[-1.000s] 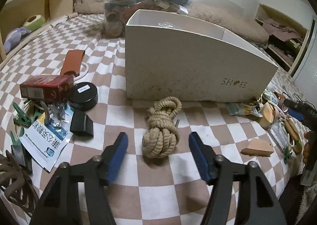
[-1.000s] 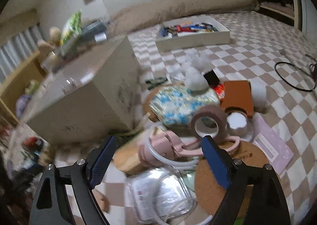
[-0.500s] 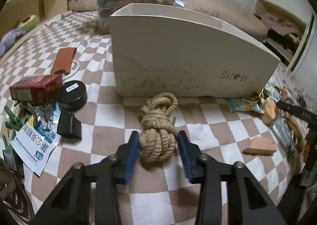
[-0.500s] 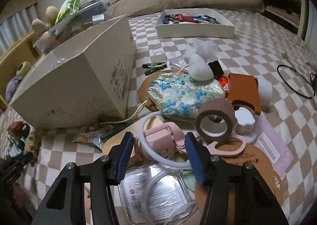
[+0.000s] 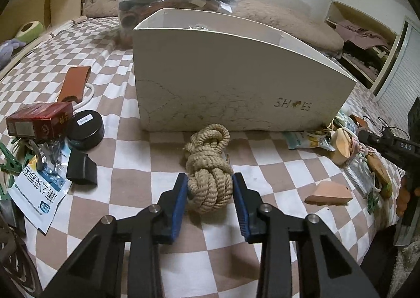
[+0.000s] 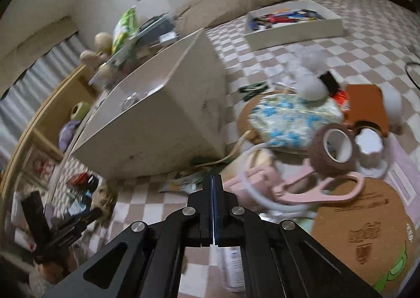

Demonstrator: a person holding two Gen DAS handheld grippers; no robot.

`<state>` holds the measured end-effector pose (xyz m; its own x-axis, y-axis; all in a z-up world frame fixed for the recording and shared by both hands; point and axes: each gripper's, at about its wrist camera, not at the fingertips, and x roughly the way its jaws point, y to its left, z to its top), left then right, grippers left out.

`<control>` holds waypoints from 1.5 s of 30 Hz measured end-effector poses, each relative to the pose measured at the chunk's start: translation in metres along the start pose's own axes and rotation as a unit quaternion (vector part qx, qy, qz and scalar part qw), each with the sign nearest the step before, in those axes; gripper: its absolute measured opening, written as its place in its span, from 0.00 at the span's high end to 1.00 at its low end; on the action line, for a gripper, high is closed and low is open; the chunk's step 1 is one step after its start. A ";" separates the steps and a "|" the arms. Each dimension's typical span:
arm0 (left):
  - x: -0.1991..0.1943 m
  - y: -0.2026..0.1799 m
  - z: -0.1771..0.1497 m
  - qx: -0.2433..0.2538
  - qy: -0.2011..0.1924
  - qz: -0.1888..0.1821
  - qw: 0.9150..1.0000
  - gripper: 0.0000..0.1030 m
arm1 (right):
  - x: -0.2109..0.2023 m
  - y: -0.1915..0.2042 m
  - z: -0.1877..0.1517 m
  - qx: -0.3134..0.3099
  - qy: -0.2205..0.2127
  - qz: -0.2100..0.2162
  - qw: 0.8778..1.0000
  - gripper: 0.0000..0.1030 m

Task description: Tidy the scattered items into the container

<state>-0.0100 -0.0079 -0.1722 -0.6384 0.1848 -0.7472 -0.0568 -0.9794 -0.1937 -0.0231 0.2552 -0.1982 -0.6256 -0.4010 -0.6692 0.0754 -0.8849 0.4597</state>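
Note:
A knotted bundle of tan rope (image 5: 207,140) lies on the checked cloth in front of the white box marked SHOES (image 5: 236,82). My left gripper (image 5: 210,178) has the bundle's near end between its blue pads (image 5: 181,193). Both pads touch the rope and the jaws are closing on it. In the right wrist view my right gripper (image 6: 213,179) is shut, pads together, with nothing visible between them. It hovers over the clutter beside the box's (image 6: 162,124) right end. That gripper (image 5: 388,143) also shows at the right edge of the left wrist view.
Left of the rope lie a red carton (image 5: 39,119), a black tin (image 5: 85,128), a brown strap (image 5: 74,82) and a sachet (image 5: 39,193). By the right gripper are a tape roll (image 6: 333,148), pink scissors (image 6: 323,187), a floral pouch (image 6: 291,119), a cork mat (image 6: 362,235) and a tray (image 6: 294,27).
The left jaws came in from wide open until the pads met the rope bundle. The right jaws went from wide open to fully shut, and that view swung and tilted.

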 end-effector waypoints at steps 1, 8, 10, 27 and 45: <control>0.000 0.000 0.000 0.000 0.000 0.000 1.000 0.67 | 0.000 0.003 0.000 -0.005 -0.001 -0.001 1.000 0.99; 0.000 0.000 0.000 0.001 -0.001 -0.002 1.000 0.67 | -0.002 -0.016 0.012 0.026 -0.026 -0.043 0.998 0.99; -0.001 -0.002 0.000 0.005 -0.002 -0.004 1.000 0.67 | 0.004 -0.015 0.015 0.018 -0.015 -0.051 0.998 0.99; 0.002 -0.015 -0.002 0.025 0.004 -0.026 0.999 0.67 | 0.021 -0.005 0.021 -0.053 0.008 -0.107 0.993 0.74; 0.004 -0.012 -0.002 0.022 -0.003 -0.004 1.000 0.36 | 0.020 -0.002 0.017 -0.096 0.008 -0.159 0.982 0.93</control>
<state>-0.0104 0.0051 -0.1738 -0.6416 0.1924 -0.7425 -0.0953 -0.9805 -0.1717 -0.0491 0.2526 -0.2024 -0.6286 -0.0989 -0.7714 0.0247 -0.9939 0.1073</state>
